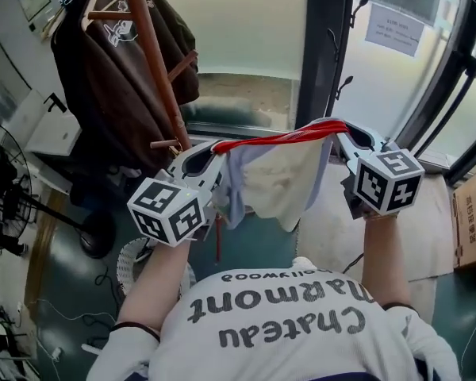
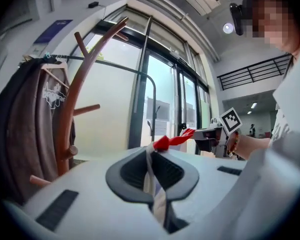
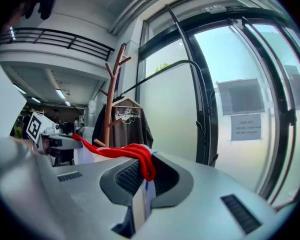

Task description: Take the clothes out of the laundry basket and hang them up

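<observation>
The head view is taken up at far left by a fan (image 1: 1, 182) on the floor and, just right of it, a wooden coat stand (image 1: 153, 60) on which a brown shirt (image 1: 115, 82) is hung on a hanger. Below these, near the person's left forearm, part of a white perforated laundry basket (image 1: 132, 265) is seen. Its contents are hidden by the arm and cannot be told.

The left gripper (image 1: 214, 152) is clenched on one end of a garment (image 1: 285, 179), and pale cloth is seen pinched between its closed jaws in the left gripper view (image 2: 153, 170). The garment is held up in the air, right of the coat stand and in front of a glass door (image 1: 381, 62). A red band (image 1: 279, 137) along its top edge is stretched between the two tools, and cream and light blue cloth is hung below it.

The right gripper (image 1: 339, 138) is closed on the other end, with the red band draped over its jaws in the right gripper view (image 3: 140, 181).

At far right a cardboard box (image 1: 473, 214) is set on the floor; what it holds is not shown.
</observation>
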`<state>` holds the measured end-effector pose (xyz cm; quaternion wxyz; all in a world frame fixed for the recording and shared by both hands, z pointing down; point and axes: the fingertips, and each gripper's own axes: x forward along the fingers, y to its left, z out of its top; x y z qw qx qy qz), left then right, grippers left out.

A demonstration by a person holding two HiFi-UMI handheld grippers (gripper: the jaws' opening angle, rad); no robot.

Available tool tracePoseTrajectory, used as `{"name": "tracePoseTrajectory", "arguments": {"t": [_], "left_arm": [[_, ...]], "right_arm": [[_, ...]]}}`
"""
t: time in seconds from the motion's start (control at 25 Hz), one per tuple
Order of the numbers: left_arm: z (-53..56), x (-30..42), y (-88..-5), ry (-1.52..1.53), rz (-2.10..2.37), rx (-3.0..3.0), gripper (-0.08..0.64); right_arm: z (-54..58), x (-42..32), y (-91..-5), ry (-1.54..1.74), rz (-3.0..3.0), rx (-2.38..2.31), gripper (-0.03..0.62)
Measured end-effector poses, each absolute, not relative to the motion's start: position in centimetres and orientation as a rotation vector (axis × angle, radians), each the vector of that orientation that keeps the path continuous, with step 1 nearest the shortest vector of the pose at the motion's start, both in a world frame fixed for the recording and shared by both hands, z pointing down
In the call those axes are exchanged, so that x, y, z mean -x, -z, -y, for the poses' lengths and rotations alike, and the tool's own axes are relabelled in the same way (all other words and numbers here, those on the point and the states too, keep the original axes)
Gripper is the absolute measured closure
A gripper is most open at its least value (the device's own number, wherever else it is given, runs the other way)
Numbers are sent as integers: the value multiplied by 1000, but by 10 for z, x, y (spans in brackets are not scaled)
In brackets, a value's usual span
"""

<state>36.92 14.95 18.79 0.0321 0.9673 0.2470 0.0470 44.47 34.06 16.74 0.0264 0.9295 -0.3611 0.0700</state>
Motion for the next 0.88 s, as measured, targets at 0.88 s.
{"name": "tracePoseTrajectory", "arguments": {"t": [0.88], "left_arm": [[-86, -351, -161, 124, 419, -2987, 540]], "right_arm": [[-206, -531, -125, 51, 2102, -2310, 554]]}}
